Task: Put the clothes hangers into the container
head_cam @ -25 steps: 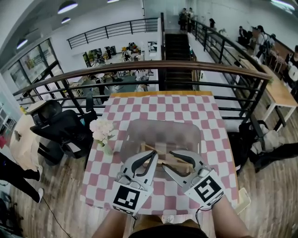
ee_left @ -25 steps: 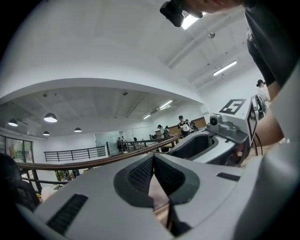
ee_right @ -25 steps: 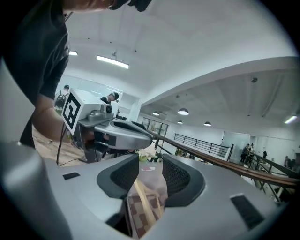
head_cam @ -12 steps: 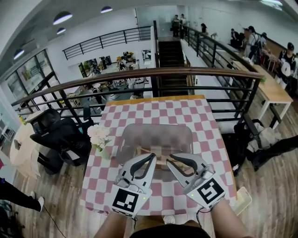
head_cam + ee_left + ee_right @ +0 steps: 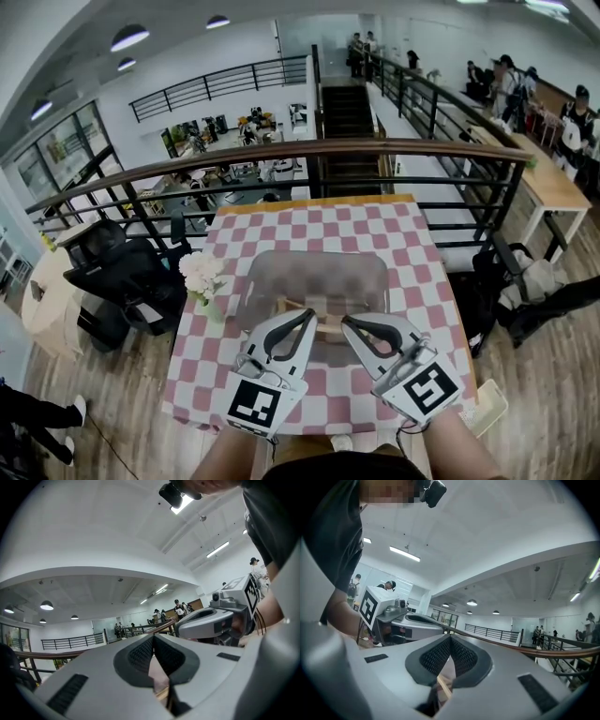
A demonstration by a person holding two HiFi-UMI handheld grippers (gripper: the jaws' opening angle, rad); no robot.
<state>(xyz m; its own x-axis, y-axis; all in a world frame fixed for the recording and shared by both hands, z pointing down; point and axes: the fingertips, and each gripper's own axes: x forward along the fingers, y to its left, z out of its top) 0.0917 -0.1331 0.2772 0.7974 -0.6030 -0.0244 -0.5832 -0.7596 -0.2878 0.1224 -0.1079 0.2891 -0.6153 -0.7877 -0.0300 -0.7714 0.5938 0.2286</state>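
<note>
- L gripper (image 5: 310,319): over table's near edge, jaws shut tip-to-tip. Wood strip shows thru gap behind pads; grip on it unclear. B/w square marker (image 5: 253,403) on cube.
- R gripper (image 5: 346,322): just beside L gripper. Jaws have just been closing, now tip-to-tip. Wood seen thru gap, grip unclear.
- hanger (image 5: 328,326): wooden, btwn both tips, at near rim of container (image 5: 319,274).
- container: translucent, mid-table; bare cloth both sides & beyond.
- table (image 5: 422,272): pink/white check cloth.
- flowers (image 5: 201,274): L edge, near container.
- railing (image 5: 319,148): close behind far edge.
</note>
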